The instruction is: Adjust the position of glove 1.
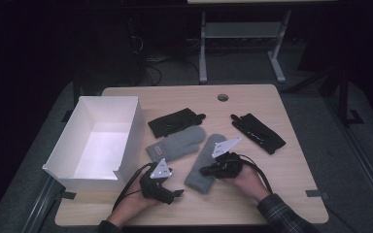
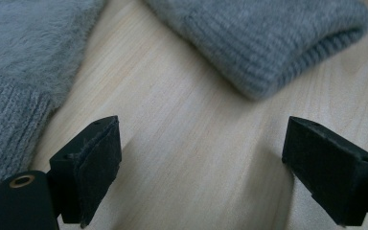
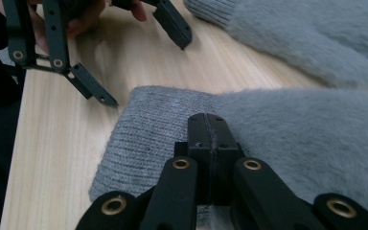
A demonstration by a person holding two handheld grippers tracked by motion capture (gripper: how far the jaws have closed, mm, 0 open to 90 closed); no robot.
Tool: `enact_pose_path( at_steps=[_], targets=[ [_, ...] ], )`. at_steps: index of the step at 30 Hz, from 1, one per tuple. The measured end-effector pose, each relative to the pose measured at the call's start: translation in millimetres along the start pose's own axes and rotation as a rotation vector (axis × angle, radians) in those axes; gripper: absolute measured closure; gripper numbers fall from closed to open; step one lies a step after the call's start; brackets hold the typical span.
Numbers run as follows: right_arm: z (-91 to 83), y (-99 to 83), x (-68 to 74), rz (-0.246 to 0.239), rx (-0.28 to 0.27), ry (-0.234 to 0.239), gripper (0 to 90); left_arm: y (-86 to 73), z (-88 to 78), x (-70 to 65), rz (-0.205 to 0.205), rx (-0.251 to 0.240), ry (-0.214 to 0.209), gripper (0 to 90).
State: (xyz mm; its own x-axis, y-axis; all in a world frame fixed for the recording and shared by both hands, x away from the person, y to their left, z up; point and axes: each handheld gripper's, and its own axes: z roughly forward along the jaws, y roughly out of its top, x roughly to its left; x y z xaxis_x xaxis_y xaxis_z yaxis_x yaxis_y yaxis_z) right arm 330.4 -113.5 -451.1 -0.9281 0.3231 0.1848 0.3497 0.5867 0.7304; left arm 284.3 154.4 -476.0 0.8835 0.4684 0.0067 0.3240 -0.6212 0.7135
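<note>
My right tool (image 3: 210,125) is closed, jaws pressed together over the near grey mitten's (image 3: 287,143) cuff on the bench (image 1: 252,204). My left tool (image 2: 199,158) waits open beside it. I should probably pinch a real fold of knit before lifting toward the white box (image 1: 65,141).

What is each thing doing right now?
White box: upright, open, nothing inside.
Left tongs: open over bare wood.
Right tongs: shut, over the near grey mitten's cuff.
Near grey mitten: lying flat.
Far grey mitten: lying flat.
Two black gloves: lying flat, apart.
</note>
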Motion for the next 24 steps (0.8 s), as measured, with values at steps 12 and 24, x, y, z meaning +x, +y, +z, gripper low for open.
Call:
enact_pose_path(
  at_steps=[12,24],
  targets=[
    [-18.3,5.5,-15.4,0.022,-0.040,-0.067,90.0,0.0,-0.2,0.2,0.003,0.004,0.001,12.7],
    [-17.9,14.1,-71.1,0.075,-0.028,-0.222,90.0,-0.3,0.0,-0.5,-0.006,0.004,-0.002,12.7]
  ],
)
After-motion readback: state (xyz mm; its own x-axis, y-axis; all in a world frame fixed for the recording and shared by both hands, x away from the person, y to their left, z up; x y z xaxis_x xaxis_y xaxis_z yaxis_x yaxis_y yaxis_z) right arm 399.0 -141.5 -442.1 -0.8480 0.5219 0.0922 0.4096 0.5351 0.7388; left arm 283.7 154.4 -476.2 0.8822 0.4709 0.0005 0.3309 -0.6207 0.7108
